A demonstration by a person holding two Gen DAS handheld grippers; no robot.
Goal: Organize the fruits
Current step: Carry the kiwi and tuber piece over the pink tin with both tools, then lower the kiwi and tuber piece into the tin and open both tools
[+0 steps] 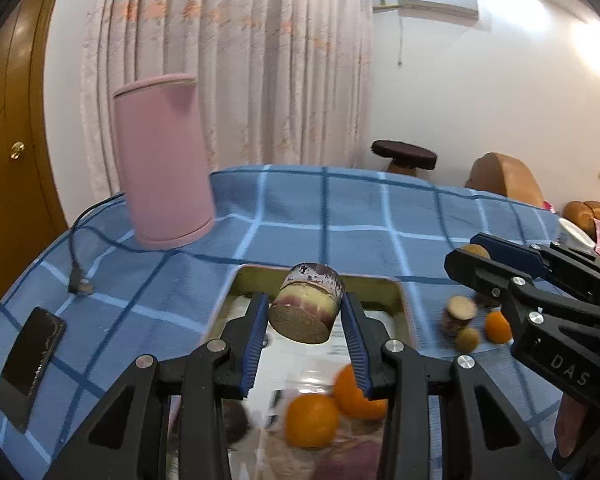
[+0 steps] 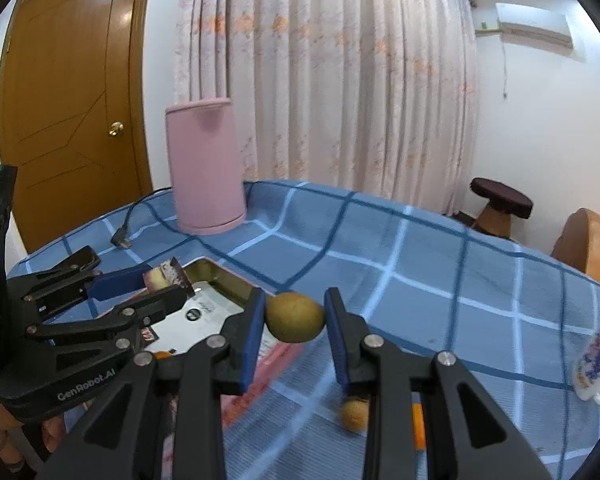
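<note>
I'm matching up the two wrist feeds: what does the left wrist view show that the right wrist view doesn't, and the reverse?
Only the left wrist view shows the phone on the cloth and two oranges in the tray. Only the right wrist view shows the patterned mug and the round fruit clearly, gripped by the right gripper. Both show the pink canister, the cable plug and the cut cane piece held in the left gripper.

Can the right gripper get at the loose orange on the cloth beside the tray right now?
Probably not yet. The right gripper is already shut on a greenish-brown fruit, so it has no free jaws for the orange. The cloth around the orange looks open, so access seems fine once that fruit is dropped off.
</note>
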